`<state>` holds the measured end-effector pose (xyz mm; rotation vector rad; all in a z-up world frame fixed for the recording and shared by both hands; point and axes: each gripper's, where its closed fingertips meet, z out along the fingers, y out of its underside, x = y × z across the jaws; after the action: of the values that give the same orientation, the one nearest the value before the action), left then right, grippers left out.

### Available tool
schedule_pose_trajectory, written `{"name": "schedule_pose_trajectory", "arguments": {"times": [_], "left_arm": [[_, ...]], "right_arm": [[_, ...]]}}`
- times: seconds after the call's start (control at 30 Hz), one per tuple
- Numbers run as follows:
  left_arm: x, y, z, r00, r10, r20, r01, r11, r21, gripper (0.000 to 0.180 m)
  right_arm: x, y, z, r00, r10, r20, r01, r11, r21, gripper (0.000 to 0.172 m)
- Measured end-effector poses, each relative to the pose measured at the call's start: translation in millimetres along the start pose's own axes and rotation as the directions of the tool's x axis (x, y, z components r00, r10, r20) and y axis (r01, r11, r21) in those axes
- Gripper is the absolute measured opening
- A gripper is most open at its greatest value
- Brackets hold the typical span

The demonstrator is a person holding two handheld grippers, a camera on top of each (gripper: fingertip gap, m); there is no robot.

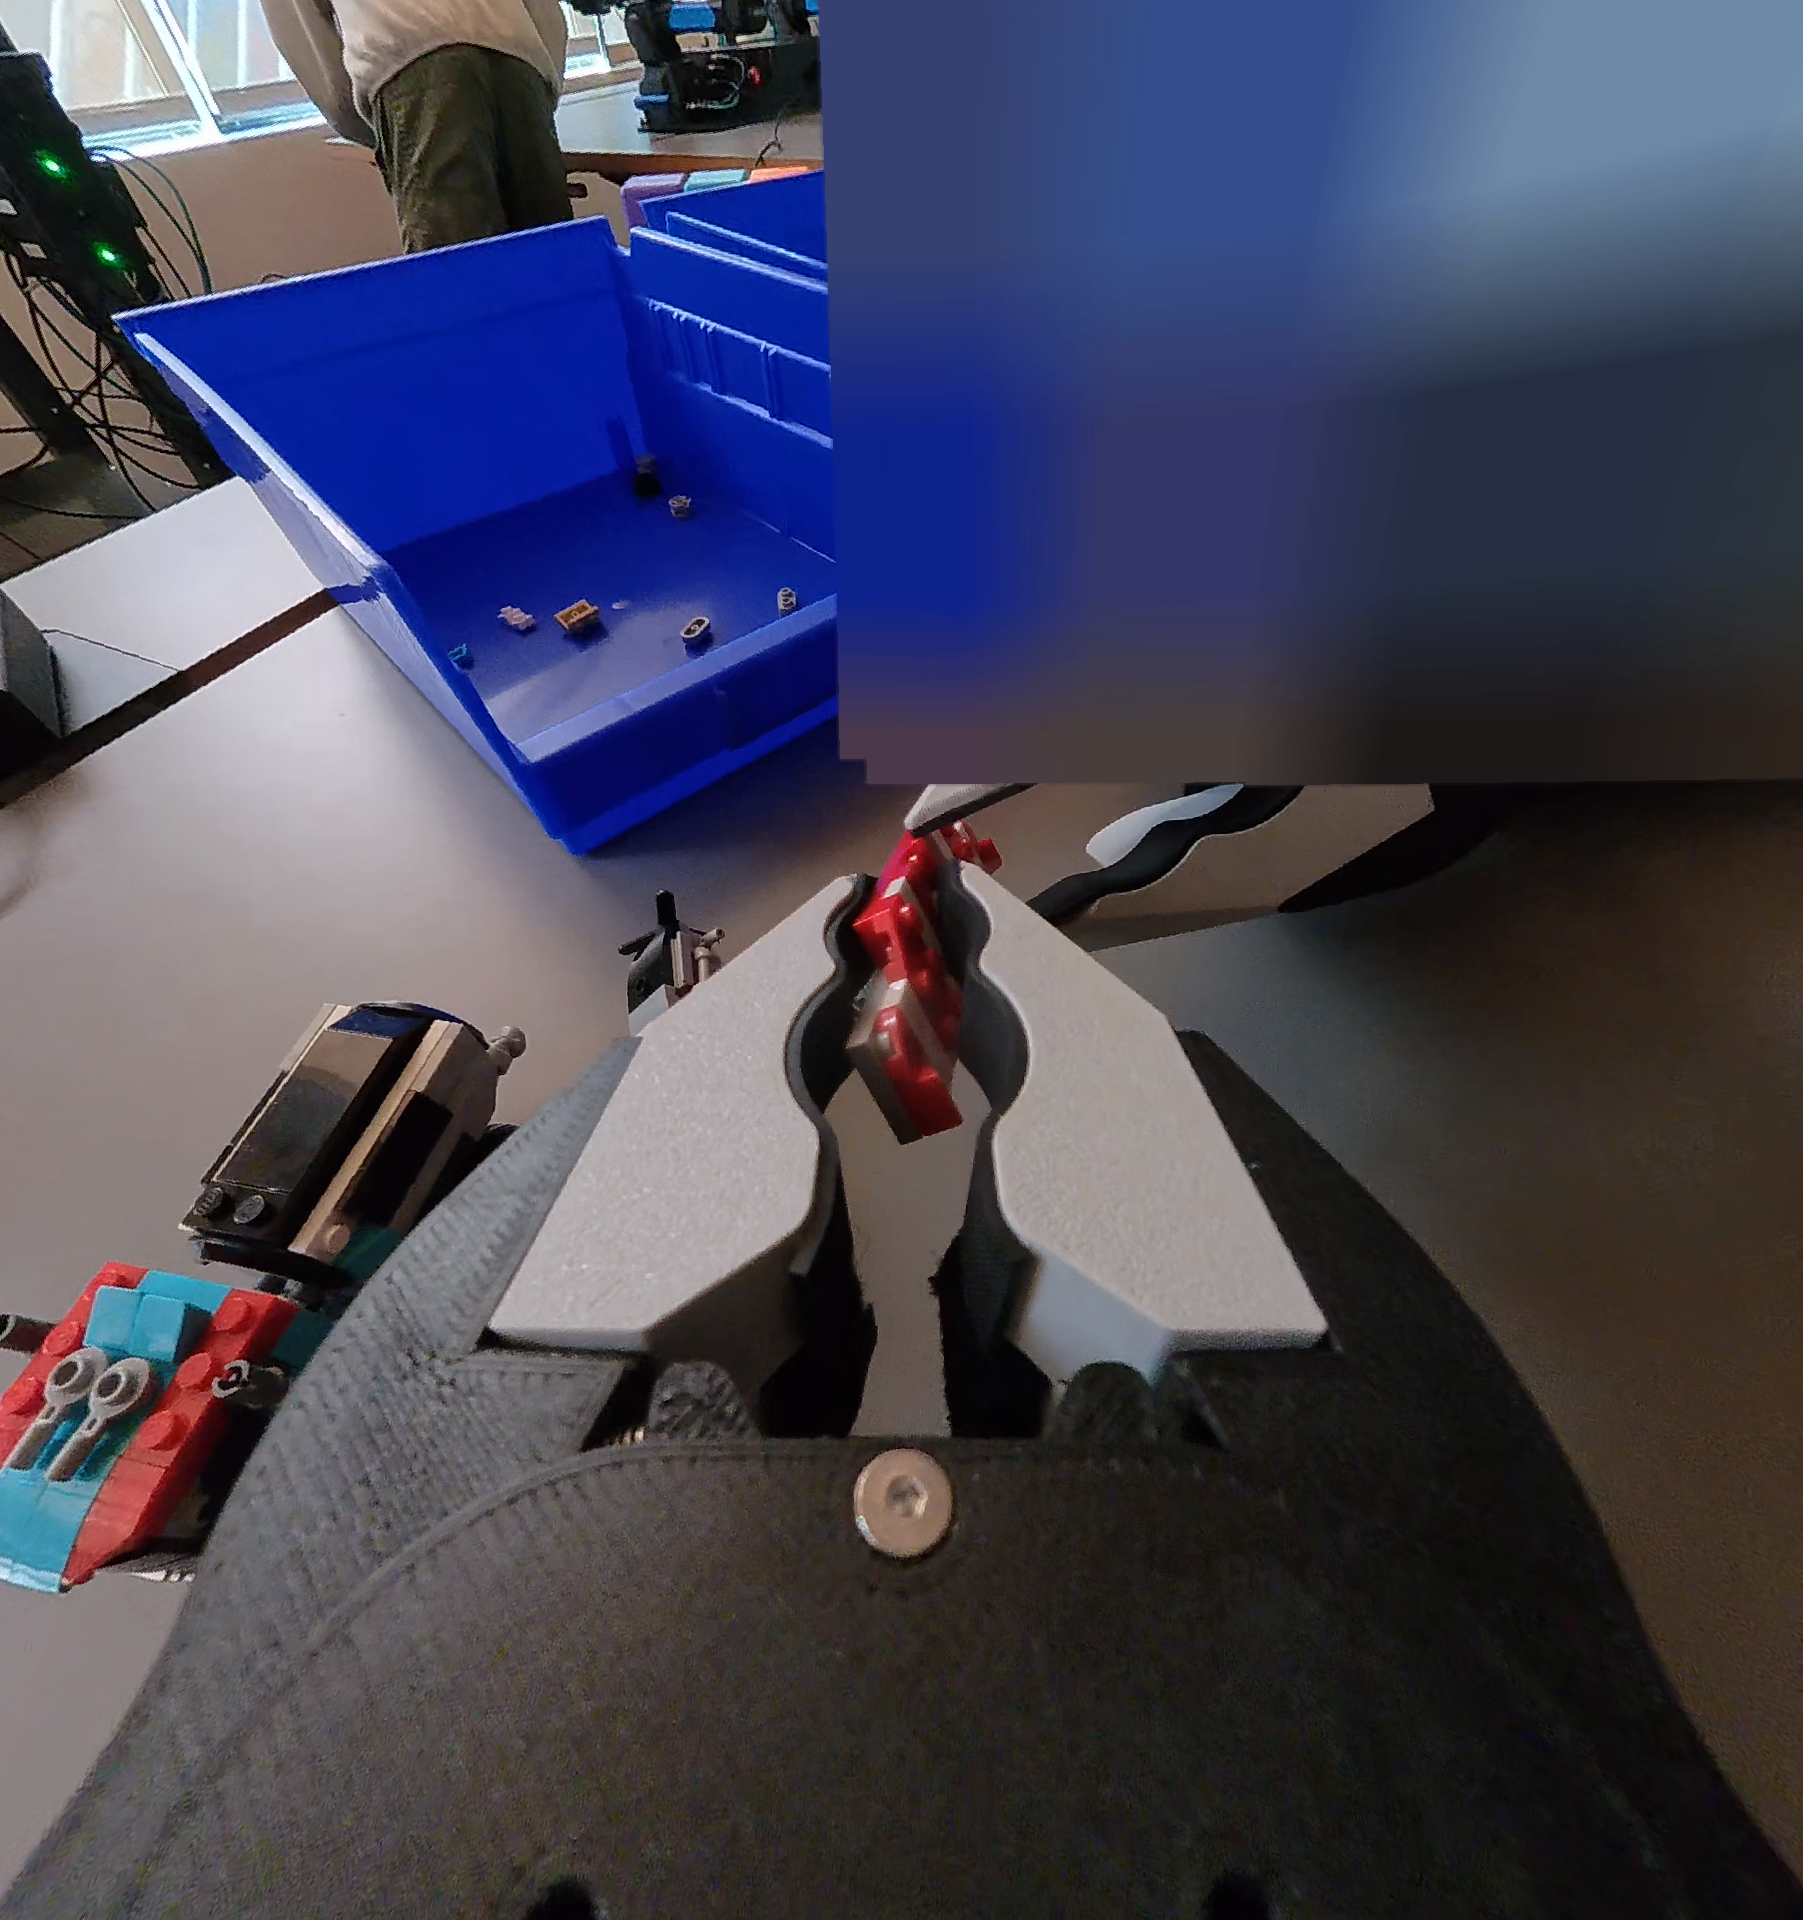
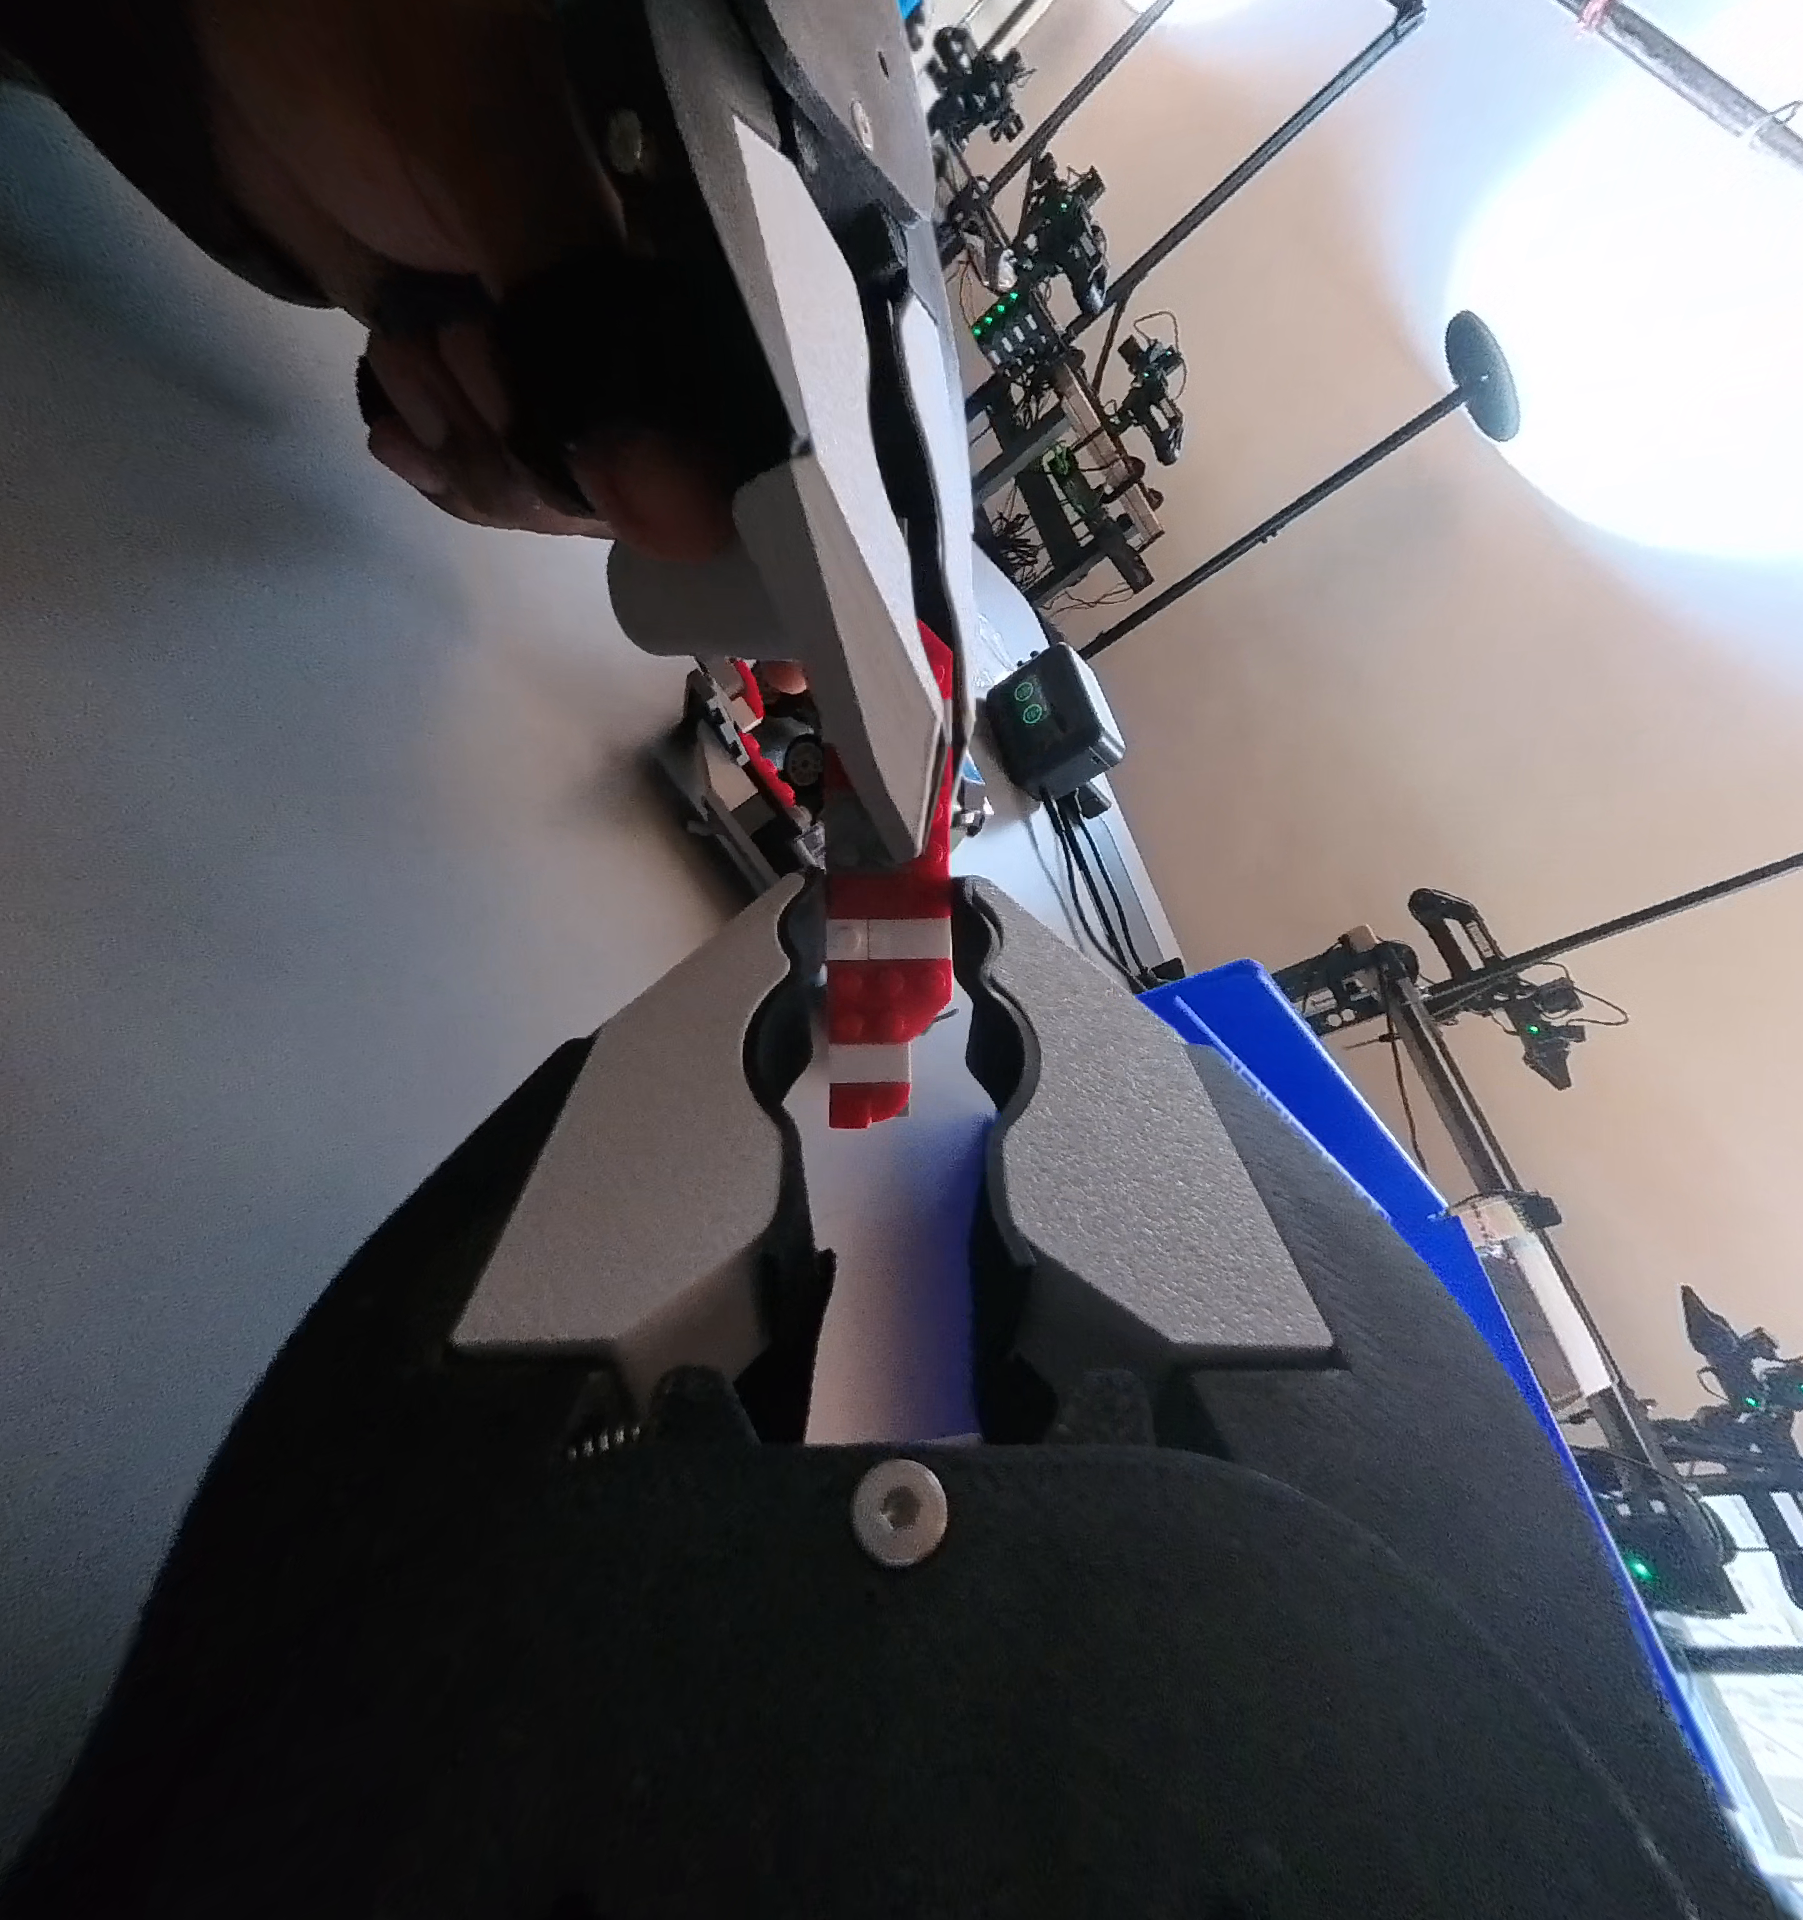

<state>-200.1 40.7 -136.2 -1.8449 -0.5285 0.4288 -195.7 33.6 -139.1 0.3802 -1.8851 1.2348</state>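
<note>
Both tools, left [image 1: 912,914] and right [image 2: 881,914], clench one red-and-white brick strip [image 2: 881,997] above the worktop [image 1: 253,935]; opposed pulling could snap it, scattering bricks.

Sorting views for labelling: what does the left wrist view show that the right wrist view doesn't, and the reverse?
Left wrist only: inside of the blue bin with small loose pieces, and a red-and-teal brick model on the table.

Right wrist only: a hand on the left gripper, a black box with green lights, and camera stands.

Both: the red-and-white brick piece, clamped by both grippers; right gripper.
</note>
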Motion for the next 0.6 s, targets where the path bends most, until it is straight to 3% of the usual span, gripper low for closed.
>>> {"name": "schedule_pose_trajectory", "arguments": {"times": [0.33, 0.6], "left_arm": [[-7, 3, 0, 0.999, 0.034, 0.036, -0.033, 0.999, -0.016, 0.011], [-14, 6, -1, 0.988, -0.153, 0.007, 0.153, 0.988, -0.009, 0.011]], "right_arm": [[-3, 0, -3, 0.996, 0.062, 0.061, -0.063, 0.998, 0.025, 0.024], [-3, 2, -3, 0.997, 0.051, 0.055, -0.052, 0.998, 0.019, 0.024]]}}
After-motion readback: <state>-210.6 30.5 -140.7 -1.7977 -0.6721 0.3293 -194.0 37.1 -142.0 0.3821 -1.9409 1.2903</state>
